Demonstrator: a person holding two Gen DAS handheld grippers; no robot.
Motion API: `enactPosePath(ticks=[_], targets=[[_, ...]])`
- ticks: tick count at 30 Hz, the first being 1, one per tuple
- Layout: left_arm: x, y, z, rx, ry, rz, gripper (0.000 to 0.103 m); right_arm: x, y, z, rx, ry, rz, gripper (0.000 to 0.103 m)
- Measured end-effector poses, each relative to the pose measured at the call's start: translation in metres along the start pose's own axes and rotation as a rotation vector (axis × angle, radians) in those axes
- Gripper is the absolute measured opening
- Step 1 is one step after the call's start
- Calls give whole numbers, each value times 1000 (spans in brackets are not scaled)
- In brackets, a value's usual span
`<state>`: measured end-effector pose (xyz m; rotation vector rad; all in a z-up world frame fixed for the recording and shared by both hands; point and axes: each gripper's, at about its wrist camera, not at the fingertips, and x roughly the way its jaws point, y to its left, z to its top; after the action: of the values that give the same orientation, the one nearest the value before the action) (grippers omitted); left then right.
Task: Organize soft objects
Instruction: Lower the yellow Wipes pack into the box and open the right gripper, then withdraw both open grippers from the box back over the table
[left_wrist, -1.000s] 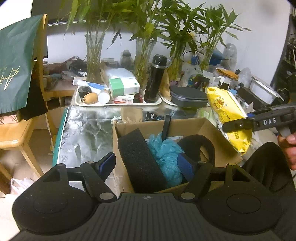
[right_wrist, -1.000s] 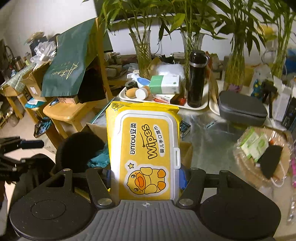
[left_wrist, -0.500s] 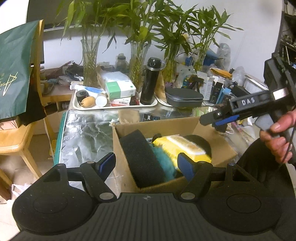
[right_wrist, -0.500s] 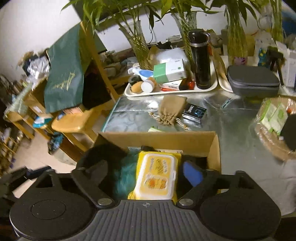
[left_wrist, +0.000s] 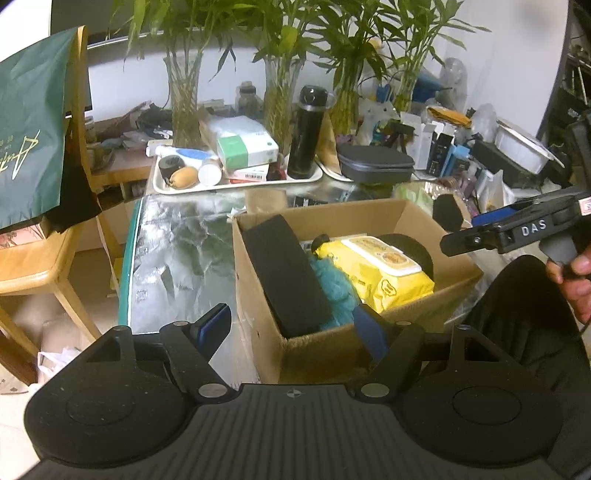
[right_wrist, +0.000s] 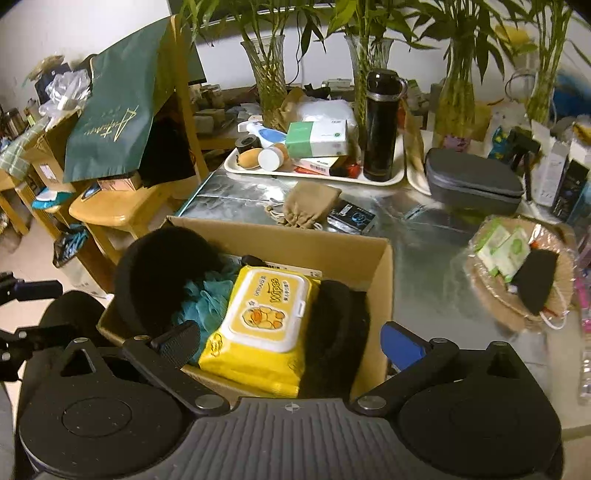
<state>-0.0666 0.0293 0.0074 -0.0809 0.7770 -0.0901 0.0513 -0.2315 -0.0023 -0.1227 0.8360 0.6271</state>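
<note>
The right gripper (right_wrist: 291, 345) points down over the near edge of the open brown cardboard box (right_wrist: 310, 247); its jaws have just been opening and now stand wide, holding nothing. The yellow pack of wet wipes with a duck picture (right_wrist: 264, 321) lies inside the box, released, between a teal mesh sponge (right_wrist: 205, 299) and black foam pieces. The left gripper (left_wrist: 291, 326) hovers at the box's near-left corner, jaws apart and empty. The box stands on a shiny silver-covered table (right_wrist: 424, 251), with a white tray (right_wrist: 395, 179) and glass vases of bamboo behind. Only some fingers of the right hand (left_wrist: 574, 280) show at the picture's edge.
</note>
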Motion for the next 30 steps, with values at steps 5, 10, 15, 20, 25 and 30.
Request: enactPosePath(ticks=[5,10,15,20,25,30], targets=[[-2,-1,0,-22,4,-17,73,-9,0,-3,-3,-18,-9,103],[-7,-2,2,-28,-15,-24,73,-20,0,-2,-27,-46,-30,103],[-14,3,6,-68,-74,-24,73,-24,-2,-2,-69,-61,-64,103],[-21,6,13,-85,-141,-41,73,-20,-8,1,-58,-65,-55,103],[-18,9,23,-63,-164,-42,73,-11,-8,8,-78,-77,-66,103],[-6,20,36,-74,-161,-40,73,0,-13,16,-70,-88,-30,103]])
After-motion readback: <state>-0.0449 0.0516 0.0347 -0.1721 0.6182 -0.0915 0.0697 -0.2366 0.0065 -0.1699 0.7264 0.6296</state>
